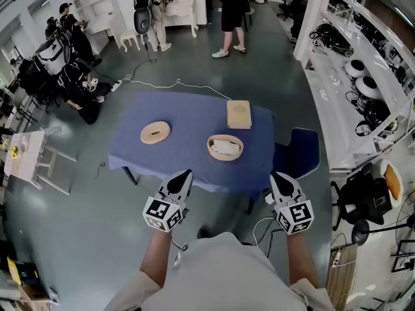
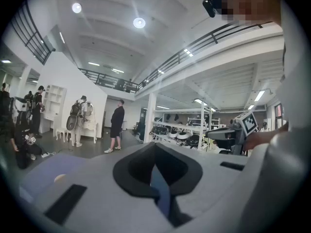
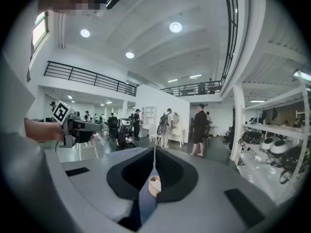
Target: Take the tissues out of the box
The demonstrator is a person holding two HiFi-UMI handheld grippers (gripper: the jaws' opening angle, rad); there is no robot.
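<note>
Several people (image 1: 78, 76) stand or crouch on the grey floor at far left, well beyond the table (image 1: 188, 167), which wears a blue cloth. On the table's left part lies an oval wooden lid (image 1: 155, 132) with a slot in its top, flat and on its own.

The left gripper (image 1: 187, 173) is held about level over the floor, just short of the table's near edge. Its jaws are pressed together with nothing between them. Its own view shows only a thin strip of blue cloth through the slit below the tips.

Right of the lid, near the middle of the table and toward its near edge, sits the oval wooden box (image 1: 225, 157). It is open, with white tissues (image 1: 224, 146) lying inside. The box is well apart from both grippers and, side to side, lies between them. Behind it, by the far edge, a rectangular wooden board (image 1: 238, 114) lies flat, clear of the box. Beyond the table another person (image 1: 232, 11) in dark clothes stands on the floor.

The right gripper (image 1: 275, 177) is also about level, near the table's near right corner. Its jaws are closed and empty, and its view shows the box and tissues ahead through the slit.

A blue chair (image 1: 305, 149) stands at the table's right end. White shelves (image 1: 363, 76) loaded with gear run along the right wall.
</note>
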